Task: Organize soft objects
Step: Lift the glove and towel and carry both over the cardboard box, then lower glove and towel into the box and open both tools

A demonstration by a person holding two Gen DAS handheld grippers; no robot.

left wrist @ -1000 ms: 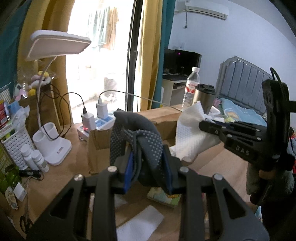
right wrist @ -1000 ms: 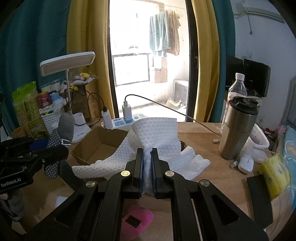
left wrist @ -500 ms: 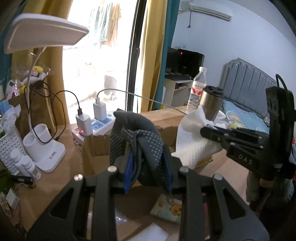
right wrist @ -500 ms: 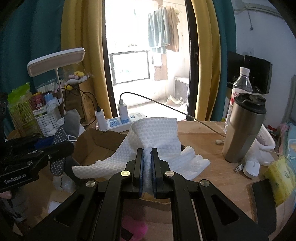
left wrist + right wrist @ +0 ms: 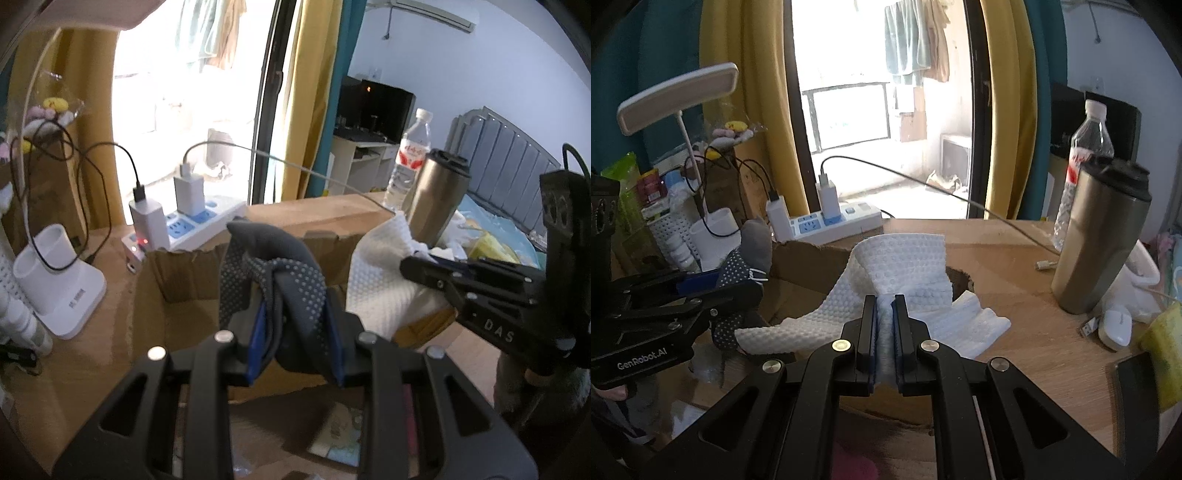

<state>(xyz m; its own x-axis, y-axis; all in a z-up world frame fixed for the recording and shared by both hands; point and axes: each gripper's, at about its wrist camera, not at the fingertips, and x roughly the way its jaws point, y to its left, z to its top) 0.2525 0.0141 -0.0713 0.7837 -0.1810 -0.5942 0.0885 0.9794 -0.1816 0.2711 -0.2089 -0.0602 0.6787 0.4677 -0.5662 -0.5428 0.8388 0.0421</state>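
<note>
The left gripper [image 5: 295, 325] is angled downward, its jaws clamped on a dotted grey sock [image 5: 273, 269]. The right gripper [image 5: 884, 317] is likewise tilted downward, its jaws pinched on a white textured cloth [image 5: 905, 266].

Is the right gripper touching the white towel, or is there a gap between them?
Touching. In the right wrist view the right gripper has its jaws closed on a pinched fold of the white towel, both pads pressing the fabric with no gap.

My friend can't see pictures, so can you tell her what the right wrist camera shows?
The right gripper pinches a white bumpy cloth over an open cardboard box on a wooden desk. On the left, the left gripper holds a grey dotted sock; a steel cup stands on the right.
</note>
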